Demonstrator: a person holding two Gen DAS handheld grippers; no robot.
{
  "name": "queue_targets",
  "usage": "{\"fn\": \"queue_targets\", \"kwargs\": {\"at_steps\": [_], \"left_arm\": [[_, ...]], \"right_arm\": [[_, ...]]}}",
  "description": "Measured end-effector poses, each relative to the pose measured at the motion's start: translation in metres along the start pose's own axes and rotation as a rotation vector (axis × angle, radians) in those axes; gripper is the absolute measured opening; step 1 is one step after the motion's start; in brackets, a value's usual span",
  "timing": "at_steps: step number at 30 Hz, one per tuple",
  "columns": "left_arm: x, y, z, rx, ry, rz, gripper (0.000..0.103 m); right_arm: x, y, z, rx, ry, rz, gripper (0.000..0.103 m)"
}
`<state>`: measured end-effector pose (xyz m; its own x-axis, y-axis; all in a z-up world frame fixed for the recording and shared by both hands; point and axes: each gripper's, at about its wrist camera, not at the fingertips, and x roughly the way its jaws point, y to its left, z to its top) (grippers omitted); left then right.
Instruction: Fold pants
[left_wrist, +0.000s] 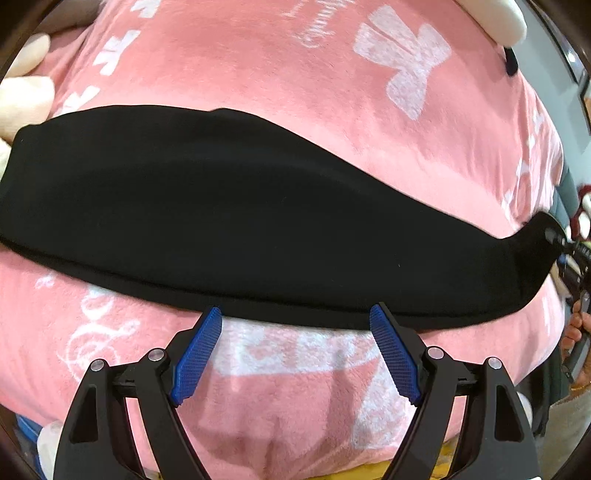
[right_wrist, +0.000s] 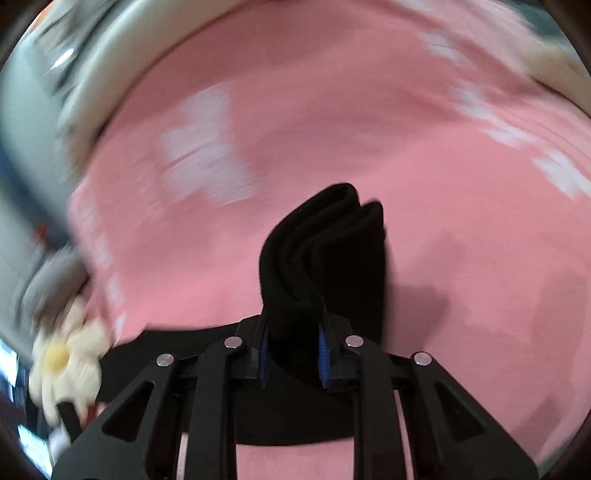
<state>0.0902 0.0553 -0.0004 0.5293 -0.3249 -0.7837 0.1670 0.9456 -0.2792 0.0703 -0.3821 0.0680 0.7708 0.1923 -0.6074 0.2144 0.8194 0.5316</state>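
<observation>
Black pants (left_wrist: 229, 206) on a pink blanket (left_wrist: 295, 398), already doubled lengthwise into one long band, near edge just ahead of the left gripper (left_wrist: 295, 347). Left jaws apart, nothing between them, tips at the hem but not pinching. Right gripper (right_wrist: 293, 354) clamped on one end of the pants (right_wrist: 325, 254), several layers bunched and standing up between the blue pads (right_wrist: 323, 354), that end raised off the blanket. Right-side view badly blurred. White flower toy (right_wrist: 66, 362) at the blanket's edge. By the look of it, about halfway: lengthwise fold done, end-to-end fold under way, final flattening left.
</observation>
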Motion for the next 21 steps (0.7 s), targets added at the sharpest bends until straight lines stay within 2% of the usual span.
{"fn": "queue_targets", "kwargs": {"at_steps": [3, 4, 6, 8, 10, 11, 12, 14, 15, 17, 19, 21], "left_arm": [[-0.009, 0.01, 0.001, -0.024, -0.025, -0.011, 0.08], [-0.012, 0.013, 0.001, -0.031, -0.029, -0.011, 0.08], [-0.017, 0.021, 0.001, -0.049, -0.036, -0.014, 0.08], [-0.023, 0.033, 0.002, -0.073, -0.045, -0.012, 0.081], [-0.029, 0.048, 0.005, -0.108, -0.058, -0.015, 0.081], [-0.032, 0.056, 0.006, -0.123, -0.064, -0.016, 0.081], [-0.035, 0.067, 0.007, -0.148, -0.07, -0.018, 0.082], [-0.04, 0.09, 0.011, -0.211, -0.083, -0.031, 0.083], [-0.043, 0.099, 0.01, -0.242, -0.092, -0.041, 0.083], [-0.048, 0.121, 0.011, -0.324, -0.116, -0.078, 0.083], [-0.055, 0.148, 0.012, -0.435, -0.142, -0.134, 0.083], [-0.063, 0.182, 0.01, -0.584, -0.195, -0.225, 0.084]], "right_arm": [[0.047, 0.077, -0.024, -0.144, 0.115, 0.11, 0.022], [0.076, 0.103, -0.044, -0.21, 0.191, 0.131, 0.024], [0.115, 0.125, -0.078, -0.276, 0.298, 0.138, 0.038], [0.147, 0.137, -0.114, -0.337, 0.406, 0.093, 0.038], [0.139, 0.14, -0.126, -0.357, 0.395, 0.089, 0.038], [0.128, 0.139, -0.123, -0.351, 0.367, 0.085, 0.042], [0.116, 0.135, -0.117, -0.344, 0.332, 0.064, 0.057], [0.08, 0.121, -0.099, -0.344, 0.209, -0.046, 0.078], [0.069, 0.113, -0.093, -0.348, 0.173, -0.096, 0.081], [0.053, 0.085, -0.085, -0.321, 0.158, -0.192, 0.081], [0.056, 0.062, -0.082, -0.273, 0.178, -0.236, 0.081], [0.063, 0.038, -0.086, -0.185, 0.216, -0.215, 0.081]]}}
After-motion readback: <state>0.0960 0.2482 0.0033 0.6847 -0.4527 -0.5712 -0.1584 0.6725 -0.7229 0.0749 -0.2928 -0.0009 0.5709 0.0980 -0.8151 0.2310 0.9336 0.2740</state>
